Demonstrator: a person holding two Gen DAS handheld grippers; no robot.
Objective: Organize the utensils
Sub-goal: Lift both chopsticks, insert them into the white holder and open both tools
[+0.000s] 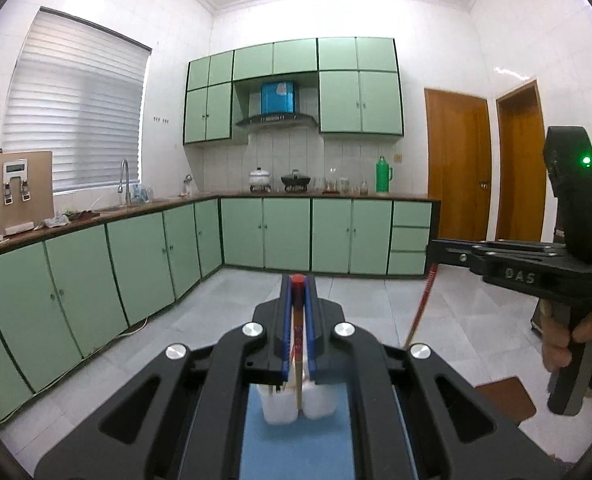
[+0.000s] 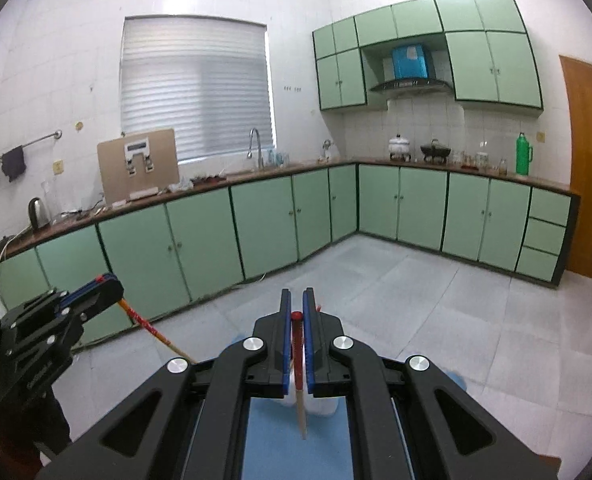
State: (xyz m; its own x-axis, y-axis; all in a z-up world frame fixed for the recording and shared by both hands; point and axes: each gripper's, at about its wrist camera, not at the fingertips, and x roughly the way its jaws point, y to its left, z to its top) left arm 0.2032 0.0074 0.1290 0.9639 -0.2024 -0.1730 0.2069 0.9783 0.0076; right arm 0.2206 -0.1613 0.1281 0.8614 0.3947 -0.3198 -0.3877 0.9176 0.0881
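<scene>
My left gripper [image 1: 297,282] is shut on a red-topped wooden chopstick [image 1: 297,320] that hangs down toward a white utensil holder [image 1: 296,404] on a blue mat [image 1: 296,448]. My right gripper [image 2: 297,300] is shut on a second red-topped chopstick [image 2: 298,364] whose tip hangs over the same white holder [image 2: 328,406] and blue mat [image 2: 296,456]. In the left wrist view the right gripper [image 1: 436,245] shows at the right with its chopstick [image 1: 420,308] hanging. In the right wrist view the left gripper [image 2: 106,282] shows at the left with its chopstick [image 2: 152,328].
Green cabinets [image 1: 264,232] and a brown countertop [image 1: 136,209] line the far walls, with a sink tap [image 1: 124,180], pots [image 1: 296,180] and a green thermos [image 1: 383,174]. Grey tiled floor [image 2: 416,300] lies beyond the mat. Wooden doors [image 1: 458,168] stand at the right.
</scene>
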